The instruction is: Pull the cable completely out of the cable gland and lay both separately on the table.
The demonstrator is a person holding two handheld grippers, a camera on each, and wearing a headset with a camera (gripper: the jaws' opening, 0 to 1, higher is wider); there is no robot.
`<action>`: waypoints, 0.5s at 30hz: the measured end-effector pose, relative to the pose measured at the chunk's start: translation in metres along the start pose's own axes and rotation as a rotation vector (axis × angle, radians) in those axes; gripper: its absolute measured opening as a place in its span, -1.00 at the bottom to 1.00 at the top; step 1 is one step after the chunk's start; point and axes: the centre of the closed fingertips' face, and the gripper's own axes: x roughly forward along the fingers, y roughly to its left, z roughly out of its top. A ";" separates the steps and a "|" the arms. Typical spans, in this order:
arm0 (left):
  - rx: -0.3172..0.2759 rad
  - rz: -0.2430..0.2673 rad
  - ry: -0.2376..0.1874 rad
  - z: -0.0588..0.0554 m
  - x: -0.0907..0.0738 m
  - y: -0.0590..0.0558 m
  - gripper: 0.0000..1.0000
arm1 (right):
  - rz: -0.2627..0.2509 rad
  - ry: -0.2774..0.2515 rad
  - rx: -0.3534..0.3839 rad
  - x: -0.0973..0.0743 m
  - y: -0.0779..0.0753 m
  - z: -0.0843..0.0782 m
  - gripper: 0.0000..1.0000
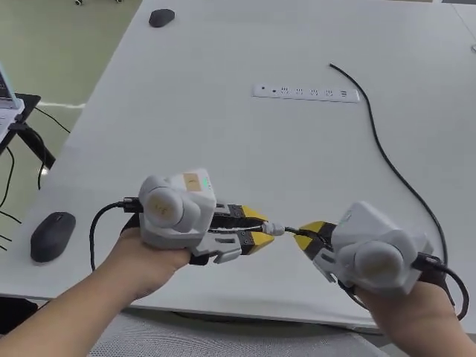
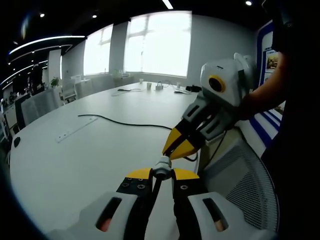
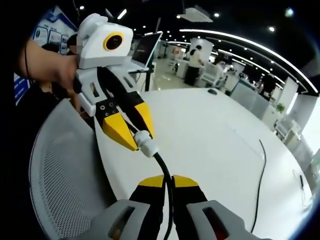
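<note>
Left claw (image 1: 260,229) is clenched on the pale cable gland (image 1: 276,229), which is pinched between its yellow tips; right claw (image 1: 303,235) faces it nearly tip to tip, clamped on the black cable (image 3: 163,172) just behind the gland; cable is not yet out of the gland, and a short run shows between the two claws; both are held in the air above the near edge of the white table (image 1: 223,141); well apart on the table lie a white power strip (image 1: 305,93) and a long black cord (image 1: 387,156); a dark mouse (image 1: 52,235) sits near the left edge; a second mouse (image 1: 161,16) sits at the far end.
</note>
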 end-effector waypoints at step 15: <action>0.004 0.004 -0.005 0.001 0.000 0.000 -0.70 | -0.069 0.022 0.200 0.000 -0.021 -0.028 -1.00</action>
